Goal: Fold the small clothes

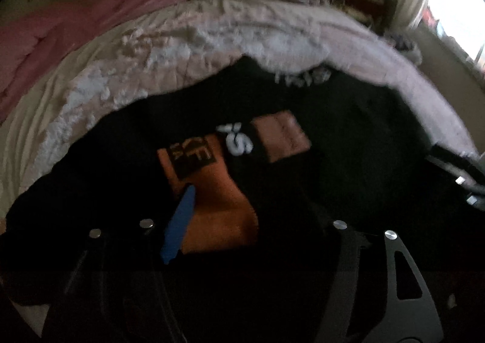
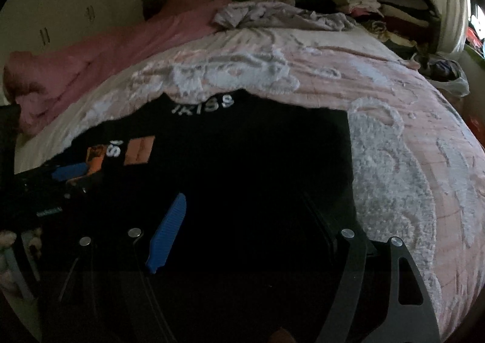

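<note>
Plainly one black garment (image 2: pixel 257 161) lies on one pink bedspread (image 2: pixel 394 136).

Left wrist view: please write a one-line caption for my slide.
Open left hand-held gripper above a black garment with orange patches, spread on a pink bedspread.

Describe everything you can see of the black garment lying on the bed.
The black garment is a dark, soft-looking cloth spread fairly flat on the pink and white bedspread. It bears white letters near its far edge and orange patches with more lettering toward one side. Its outline is uneven, and folds are hard to see in the dim light. Both open grippers hang over it; contact cannot be told.
</note>
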Tool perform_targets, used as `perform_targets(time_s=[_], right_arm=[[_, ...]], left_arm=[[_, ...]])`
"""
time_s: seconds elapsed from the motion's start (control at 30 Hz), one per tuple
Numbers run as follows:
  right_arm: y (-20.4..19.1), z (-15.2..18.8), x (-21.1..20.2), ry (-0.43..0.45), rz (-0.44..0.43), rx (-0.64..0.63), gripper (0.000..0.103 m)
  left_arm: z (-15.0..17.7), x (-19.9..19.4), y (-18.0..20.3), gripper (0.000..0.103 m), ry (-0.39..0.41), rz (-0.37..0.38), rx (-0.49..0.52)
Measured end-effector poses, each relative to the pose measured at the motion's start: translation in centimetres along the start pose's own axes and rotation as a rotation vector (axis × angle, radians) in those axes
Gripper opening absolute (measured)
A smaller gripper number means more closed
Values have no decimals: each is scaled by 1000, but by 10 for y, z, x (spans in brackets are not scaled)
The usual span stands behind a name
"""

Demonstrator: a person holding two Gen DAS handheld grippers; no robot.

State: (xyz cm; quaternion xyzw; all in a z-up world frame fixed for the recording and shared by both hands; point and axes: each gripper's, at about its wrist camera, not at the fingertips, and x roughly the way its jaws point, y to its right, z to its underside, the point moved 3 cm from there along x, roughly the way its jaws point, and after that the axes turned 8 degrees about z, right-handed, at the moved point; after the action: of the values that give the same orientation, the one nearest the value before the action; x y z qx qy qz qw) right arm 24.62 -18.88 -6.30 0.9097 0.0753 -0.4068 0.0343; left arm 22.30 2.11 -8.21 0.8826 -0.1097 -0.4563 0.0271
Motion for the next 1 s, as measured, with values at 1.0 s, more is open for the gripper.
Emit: perform_targets(time_s=[1.0], right_arm=[[4, 3, -12, -22, -15, 27, 86]], left_arm=[[17, -40, 5, 69, 35, -14, -26]])
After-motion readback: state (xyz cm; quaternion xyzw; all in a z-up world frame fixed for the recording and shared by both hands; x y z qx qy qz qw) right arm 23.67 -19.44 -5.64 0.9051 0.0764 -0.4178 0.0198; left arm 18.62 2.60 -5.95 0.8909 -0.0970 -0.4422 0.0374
